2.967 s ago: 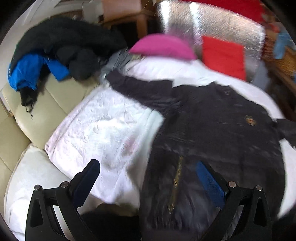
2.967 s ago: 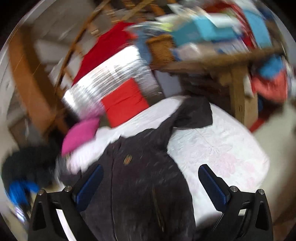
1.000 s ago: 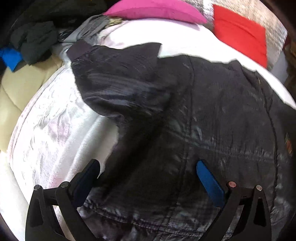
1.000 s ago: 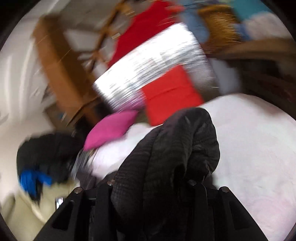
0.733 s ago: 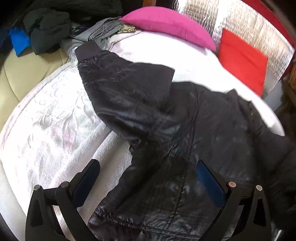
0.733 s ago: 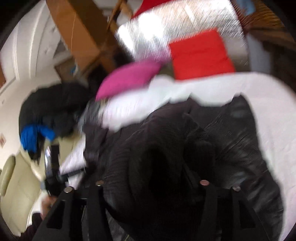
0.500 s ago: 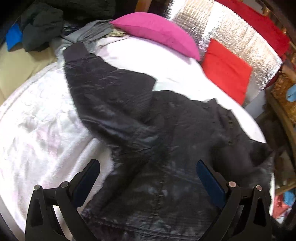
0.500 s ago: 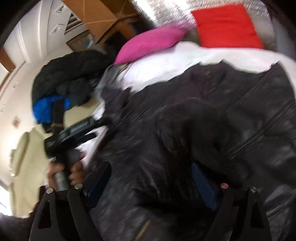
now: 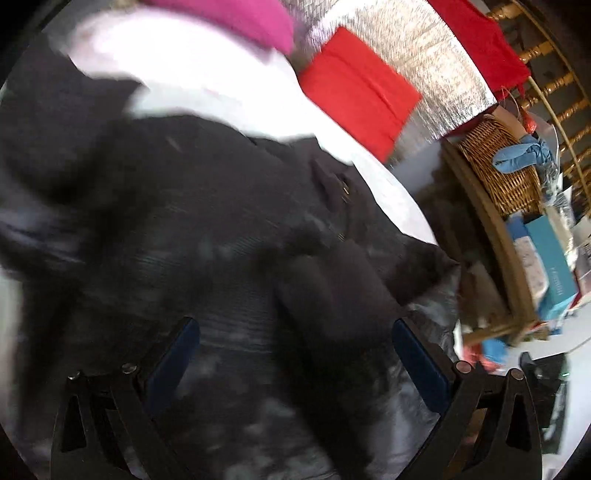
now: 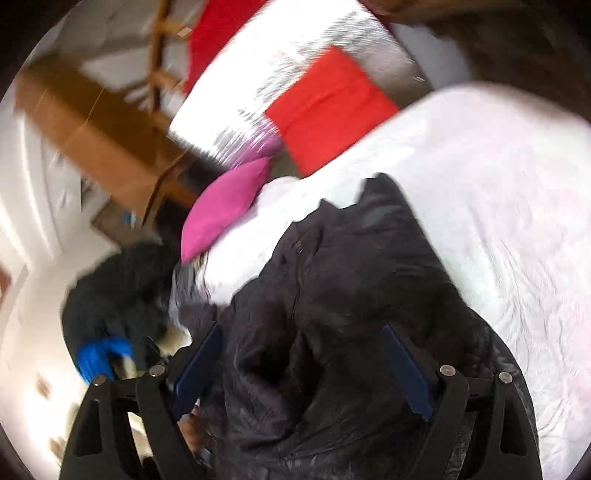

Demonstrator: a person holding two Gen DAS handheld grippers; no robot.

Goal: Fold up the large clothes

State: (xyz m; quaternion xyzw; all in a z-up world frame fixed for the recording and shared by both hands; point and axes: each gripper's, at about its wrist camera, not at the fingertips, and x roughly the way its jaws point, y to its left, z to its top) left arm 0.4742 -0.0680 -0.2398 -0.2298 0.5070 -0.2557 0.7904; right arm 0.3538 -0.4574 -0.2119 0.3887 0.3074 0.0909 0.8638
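Note:
A large black quilted jacket (image 9: pixel 207 236) lies spread on a white bed cover (image 9: pixel 192 74). Its right sleeve (image 9: pixel 332 295) is folded in across the body. My left gripper (image 9: pixel 295 354) is open and empty, low over the jacket's body. In the right wrist view the jacket (image 10: pixel 351 288) fills the lower middle on the white cover (image 10: pixel 498 184). My right gripper (image 10: pixel 303 362) is open, jaws wide on either side of the bunched fabric, holding nothing. Both views are blurred by motion.
A pink cushion (image 9: pixel 236 14), a red cushion (image 9: pixel 358 92) and a silver panel (image 9: pixel 417 48) stand at the bed's head. A wicker basket (image 9: pixel 495 166) and boxes sit on a wooden shelf at right. Dark and blue clothes (image 10: pixel 118 302) lie piled left of the bed.
My right gripper carried the right sleeve over the jacket's body, then opened and let it go. My left gripper swung right along the jacket, staying open.

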